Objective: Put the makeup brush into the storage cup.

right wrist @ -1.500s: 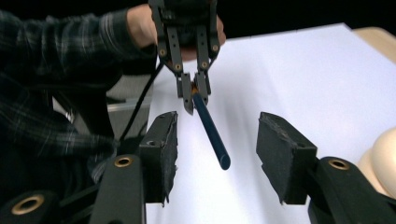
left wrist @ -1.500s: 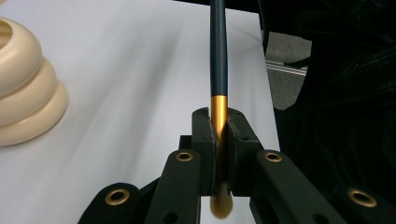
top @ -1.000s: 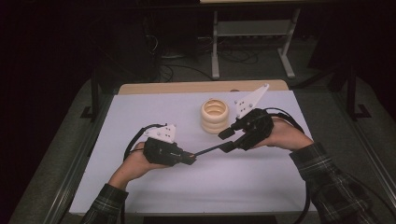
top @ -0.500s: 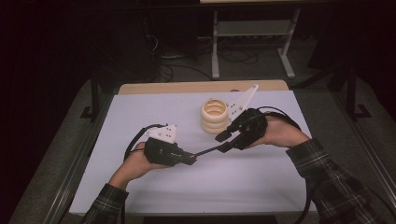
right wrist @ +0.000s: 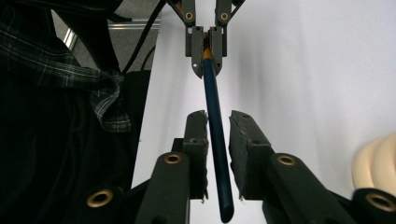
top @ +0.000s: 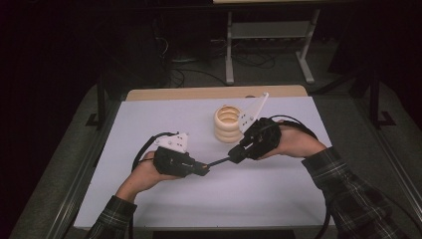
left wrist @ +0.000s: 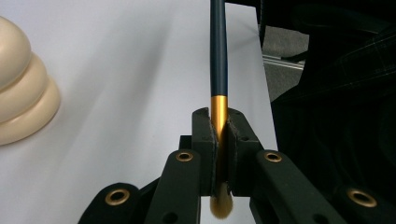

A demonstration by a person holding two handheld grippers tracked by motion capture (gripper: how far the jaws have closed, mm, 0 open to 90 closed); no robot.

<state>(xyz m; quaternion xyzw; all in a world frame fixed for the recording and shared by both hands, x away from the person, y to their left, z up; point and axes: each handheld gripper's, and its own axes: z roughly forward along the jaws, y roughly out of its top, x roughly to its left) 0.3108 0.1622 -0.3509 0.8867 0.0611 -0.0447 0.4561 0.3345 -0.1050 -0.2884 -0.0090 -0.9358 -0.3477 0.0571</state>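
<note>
Your sleeves (top: 348,184) are dark plaid flannel with thin pale lines, cuffs sitting at the wrists. Each claw you carry is matte black: the left claw (left wrist: 219,140) has flat rectangular pads on angular linkage arms, pinned with brass-ringed rivets (left wrist: 184,157). The right claw (right wrist: 218,140) is built the same. A white three-cornered plate (top: 251,112) with small holes tops each body, and a black cable (top: 142,152) loops behind.
</note>
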